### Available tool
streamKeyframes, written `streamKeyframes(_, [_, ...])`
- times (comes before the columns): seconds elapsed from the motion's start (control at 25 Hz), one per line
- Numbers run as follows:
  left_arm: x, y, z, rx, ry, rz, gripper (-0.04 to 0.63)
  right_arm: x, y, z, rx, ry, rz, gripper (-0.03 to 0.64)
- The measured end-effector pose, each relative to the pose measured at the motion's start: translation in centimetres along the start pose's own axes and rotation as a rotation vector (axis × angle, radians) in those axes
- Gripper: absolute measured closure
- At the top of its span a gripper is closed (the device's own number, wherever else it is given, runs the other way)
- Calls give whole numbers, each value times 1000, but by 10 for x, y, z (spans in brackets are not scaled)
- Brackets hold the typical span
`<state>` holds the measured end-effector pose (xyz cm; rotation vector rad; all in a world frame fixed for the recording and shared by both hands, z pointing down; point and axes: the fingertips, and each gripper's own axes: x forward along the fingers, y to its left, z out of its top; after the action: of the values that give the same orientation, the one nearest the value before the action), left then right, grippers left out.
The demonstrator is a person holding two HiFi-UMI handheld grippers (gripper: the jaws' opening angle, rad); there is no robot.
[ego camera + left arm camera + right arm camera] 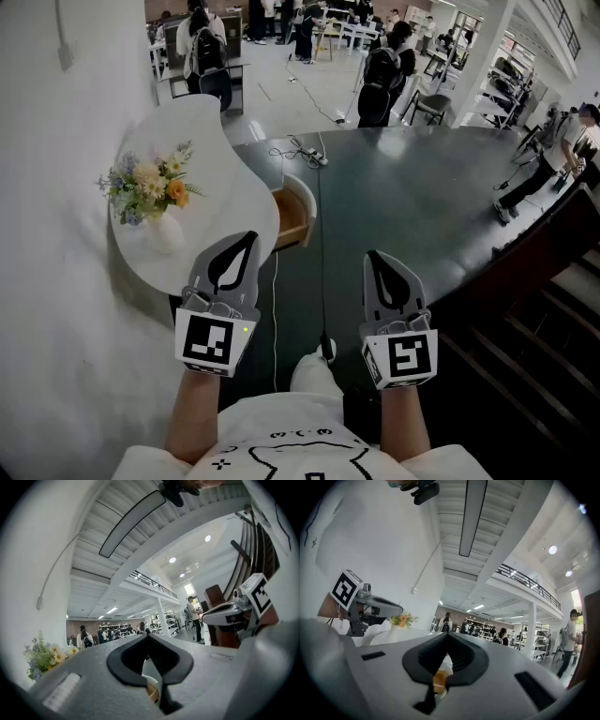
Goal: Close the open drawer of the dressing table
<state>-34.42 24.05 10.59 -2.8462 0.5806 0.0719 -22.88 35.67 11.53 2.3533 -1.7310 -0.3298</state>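
**Inspector:** Presently, what is the state of the tongs?

**Assessor:** Both are clenched and empty. The left gripper (249, 238) has its jaws pressed tip to tip with nothing between them, and so does the right gripper (373, 255). Both are held low in front of the person, well apart from the furniture.

**Inspector:** Location of the drawer?

**Assessor:** The drawer (292, 217) stands pulled out from the right flank of the dressing table (202, 131), with its wooden interior exposed. It lies at about one o'clock from the left tool and eleven o'clock from the right.

**Inspector:** Recommended method?

**Assessor:** In my judgement no grasp is needed. Bring the closed tips of one tool flat against the middle of the drawer's white front and push straight along its runners. An off-centre push may skew it and jam it. Keep the force gentle, because the vase (163, 234) stands on the tabletop at ten o'clock from the left tool and could rock. A cable (321, 253) runs across the floor below, so watch your footing.

**Inspector:** Count?

**Assessor:** One dressing table, one open drawer, one vase holding one bunch of flowers (150, 183), and two grippers. The people in the background are too small to count.
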Motion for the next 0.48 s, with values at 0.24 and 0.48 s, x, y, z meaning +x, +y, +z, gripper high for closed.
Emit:
streamKeyframes(0.24, [30,7,-18,-1,25,-10,577,22,-16,-25,9,45,-10,620])
streamKeyframes(0.48, [88,13,-34,0,52,-6,578,65,-55,-49,50,42,9,620])
